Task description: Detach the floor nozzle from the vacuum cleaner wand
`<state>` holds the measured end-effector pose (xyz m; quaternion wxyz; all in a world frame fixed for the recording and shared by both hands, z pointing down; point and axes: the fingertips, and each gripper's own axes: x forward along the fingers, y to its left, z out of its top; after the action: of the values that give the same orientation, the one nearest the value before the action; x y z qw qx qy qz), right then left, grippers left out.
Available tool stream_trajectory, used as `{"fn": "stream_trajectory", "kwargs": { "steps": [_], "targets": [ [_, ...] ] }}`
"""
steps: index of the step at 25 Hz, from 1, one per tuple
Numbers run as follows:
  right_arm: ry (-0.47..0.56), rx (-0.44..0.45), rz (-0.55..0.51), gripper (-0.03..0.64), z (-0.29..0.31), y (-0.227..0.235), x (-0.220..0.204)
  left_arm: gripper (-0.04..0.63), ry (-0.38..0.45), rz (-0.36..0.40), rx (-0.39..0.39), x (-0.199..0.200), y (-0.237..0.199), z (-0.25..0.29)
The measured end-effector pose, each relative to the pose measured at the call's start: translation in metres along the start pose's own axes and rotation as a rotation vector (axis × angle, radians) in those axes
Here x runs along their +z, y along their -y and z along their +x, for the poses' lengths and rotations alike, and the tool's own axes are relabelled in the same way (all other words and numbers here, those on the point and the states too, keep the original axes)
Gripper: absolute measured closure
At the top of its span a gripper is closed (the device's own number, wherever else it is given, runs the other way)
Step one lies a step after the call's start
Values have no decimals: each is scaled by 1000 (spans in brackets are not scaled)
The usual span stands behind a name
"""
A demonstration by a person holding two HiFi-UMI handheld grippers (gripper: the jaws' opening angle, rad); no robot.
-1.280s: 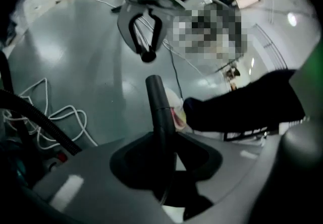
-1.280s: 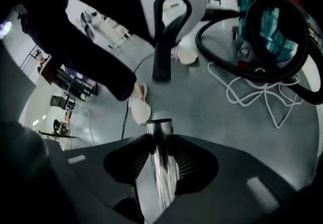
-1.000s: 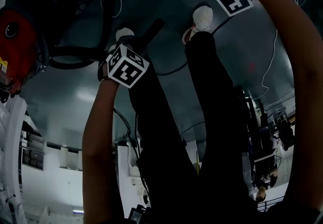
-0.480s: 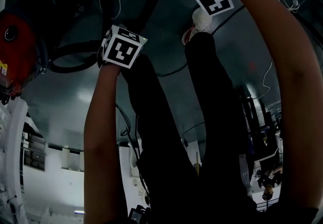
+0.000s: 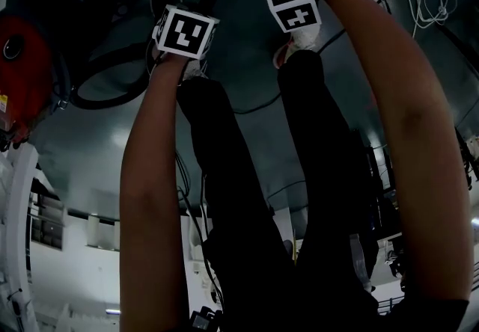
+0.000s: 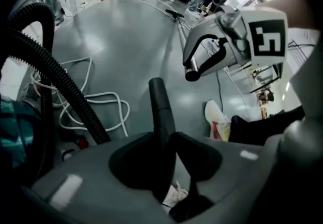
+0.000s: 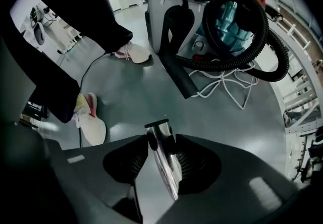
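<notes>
Tube of shiny chrome (image 7: 165, 165) clasped in right gripper (image 7: 158, 140), jaws just been opening; long axis along jaws, floorward. Left gripper (image 6: 164, 140) nearby clenches black plastic tube (image 6: 157, 99). Floor nozzle unseen.

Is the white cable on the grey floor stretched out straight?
No, the white cable lies in curly loops beside the black ribbed hose.

Hose (image 6: 60, 79) hangs left of the tube (image 6: 160, 112) (cable (image 6: 103, 98) on floor (image 6: 131, 31) beneath).
</notes>
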<state>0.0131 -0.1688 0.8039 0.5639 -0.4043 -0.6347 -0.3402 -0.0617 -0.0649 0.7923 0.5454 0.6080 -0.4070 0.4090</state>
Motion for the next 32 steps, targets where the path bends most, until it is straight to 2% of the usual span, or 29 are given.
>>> {"fn": "stream_trajectory", "kwargs": {
  "steps": [3,6,10,11,12,14,19,21,24,27,29,32],
  "targets": [
    [-2,-43,38,448,10,7,3,453,-14,-41,29,-3,-21,8],
    [6,-71,77,445,18,12,5,453,14,-94,73,-1,-38,12],
    [22,-141,143,456,19,26,6,453,41,-77,129,8,-45,14],
    [44,-184,179,479,16,34,10,453,42,-73,148,7,-46,14],
    [74,-231,223,617,12,43,15,453,44,-76,168,6,-48,14],
    [124,-280,314,620,6,57,28,451,63,-93,205,6,-52,14],
    [155,-243,413,620,10,57,44,446,103,-131,252,11,-58,14],
    [160,-235,446,620,10,53,42,464,148,-129,288,15,-62,10],
    [160,-223,494,618,8,47,34,467,186,-85,290,23,-57,5],
    [153,-223,568,619,1,44,21,503,163,-51,269,27,-48,1],
    [161,-220,646,620,-7,42,15,580,171,-85,263,29,-44,-7],
    [175,-215,765,620,-19,34,10,586,208,-184,231,32,-37,-21]
  ]
}}
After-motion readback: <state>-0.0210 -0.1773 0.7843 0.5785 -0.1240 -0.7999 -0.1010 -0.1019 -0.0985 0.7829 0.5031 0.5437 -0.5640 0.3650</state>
